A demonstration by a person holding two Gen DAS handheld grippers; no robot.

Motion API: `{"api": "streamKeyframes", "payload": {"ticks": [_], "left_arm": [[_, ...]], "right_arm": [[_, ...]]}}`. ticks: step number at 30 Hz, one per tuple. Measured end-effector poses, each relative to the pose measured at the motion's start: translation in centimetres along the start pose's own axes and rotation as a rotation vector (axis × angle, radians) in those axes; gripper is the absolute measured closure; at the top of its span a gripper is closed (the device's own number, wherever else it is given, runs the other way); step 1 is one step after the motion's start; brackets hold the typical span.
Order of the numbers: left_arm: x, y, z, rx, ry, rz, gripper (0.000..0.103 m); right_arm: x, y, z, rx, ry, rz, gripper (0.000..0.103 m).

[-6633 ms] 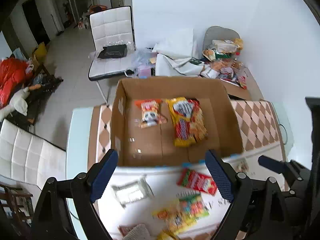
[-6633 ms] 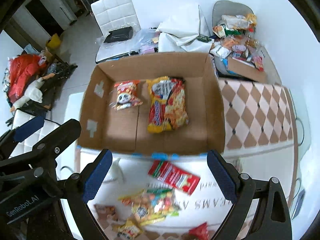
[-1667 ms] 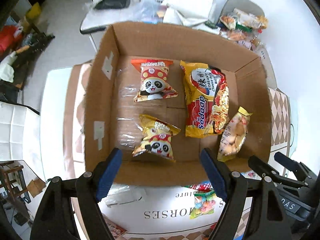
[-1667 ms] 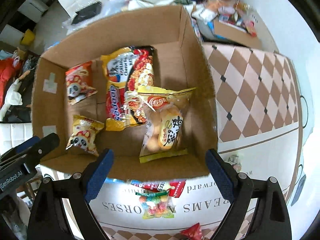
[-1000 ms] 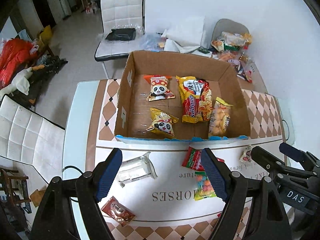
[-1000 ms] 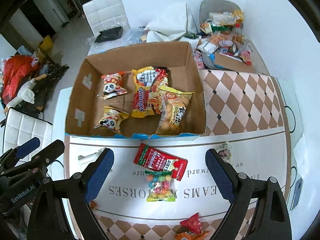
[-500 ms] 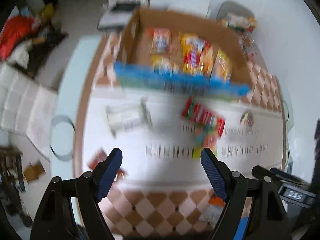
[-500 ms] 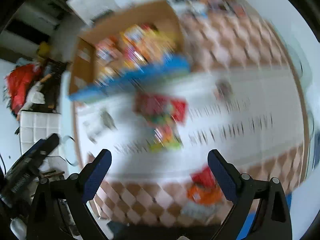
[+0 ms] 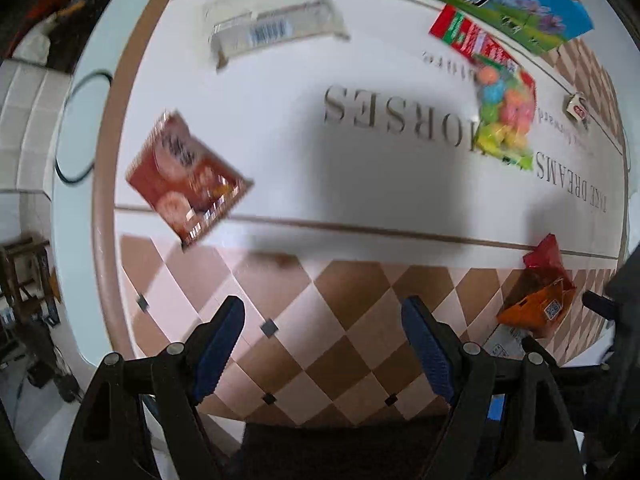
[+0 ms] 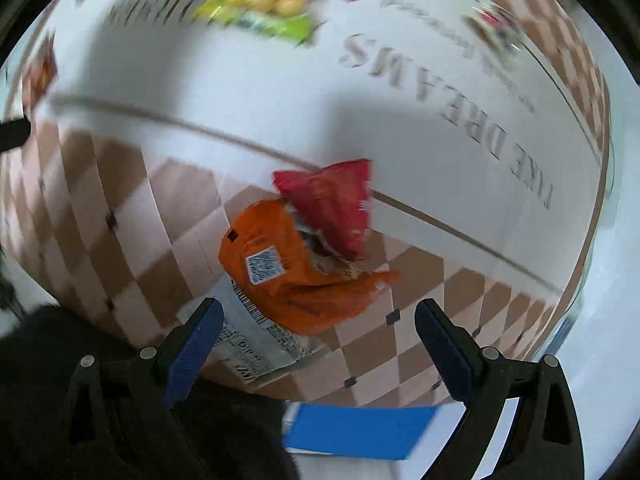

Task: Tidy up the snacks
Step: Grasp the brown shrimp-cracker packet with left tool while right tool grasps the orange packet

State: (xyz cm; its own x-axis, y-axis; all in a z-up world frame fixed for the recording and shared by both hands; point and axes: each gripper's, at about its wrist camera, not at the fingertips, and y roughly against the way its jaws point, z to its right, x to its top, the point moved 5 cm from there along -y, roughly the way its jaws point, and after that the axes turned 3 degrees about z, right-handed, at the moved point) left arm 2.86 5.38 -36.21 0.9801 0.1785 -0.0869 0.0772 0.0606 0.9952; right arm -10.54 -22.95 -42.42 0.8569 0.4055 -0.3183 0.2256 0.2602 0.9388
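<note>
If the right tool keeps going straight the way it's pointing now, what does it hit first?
Most likely the orange snack packet, which lies just ahead of the open right tool, overlapping a grey-white wrapper and a red packet. The picture is blurred, so depth is uncertain.

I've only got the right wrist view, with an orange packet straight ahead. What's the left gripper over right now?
Observer: The left gripper is open over bare checkered tablecloth, with nothing between its fingers.
Operator: Any snack near it?
Observer: A red-brown packet lies ahead, to its left.
Operator: Anything else?
Observer: A clear wrapper with a barcode lies beside the printed box side.
</note>
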Motion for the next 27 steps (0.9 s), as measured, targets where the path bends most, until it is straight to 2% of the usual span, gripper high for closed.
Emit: {"api": "streamKeyframes", "payload": {"ticks": [2, 4, 6, 10, 11, 15, 18, 22, 27], "left_arm": [[-0.3, -0.2, -0.5, -0.005, 0.027, -0.004, 0.023], [-0.5, -0.2, -1.2, -0.018, 0.059, -0.007, 0.023], [-0.4, 0.0, -2.3, -0.037, 0.107, -0.01, 0.023], [0.4, 0.5, -6.0, -0.077, 0.246, -0.006, 0.023], [0.5, 0.5, -6.9, -0.09, 0.28, -0.009, 0.023], [1.6, -0.4, -11.8, -0.178, 0.494, -0.045, 0.023], [2.7, -1.4, -13.6, -0.216, 0.572, -0.069, 0.023], [4.4, -2.9, -14.4, -0.236, 0.608, -0.099, 0.023], [6.6, -4.3, -13.2, -0.206, 0.59, -0.137, 0.025]], "right_arm": [[0.3, -0.9, -0.4, -0.052, 0.039, -0.004, 0.015], [0.7, -1.3, -0.6, -0.082, 0.061, 0.013, 0.018], [1.6, -1.4, -0.6, -0.106, 0.062, 0.014, 0.049], [2.9, 0.3, 0.2, -0.025, -0.006, 0.045, 0.059], [3.4, 1.0, 0.4, 0.01, -0.031, 0.05, 0.06], [6.4, 3.1, 1.5, 0.258, -0.202, 0.056, 0.06], [9.0, 2.7, 1.8, 0.425, -0.319, 0.015, 0.06], [12.1, 1.7, 1.6, 0.545, -0.433, -0.045, 0.06], [14.1, 1.4, 2.2, 0.579, -0.46, -0.085, 0.054]]}}
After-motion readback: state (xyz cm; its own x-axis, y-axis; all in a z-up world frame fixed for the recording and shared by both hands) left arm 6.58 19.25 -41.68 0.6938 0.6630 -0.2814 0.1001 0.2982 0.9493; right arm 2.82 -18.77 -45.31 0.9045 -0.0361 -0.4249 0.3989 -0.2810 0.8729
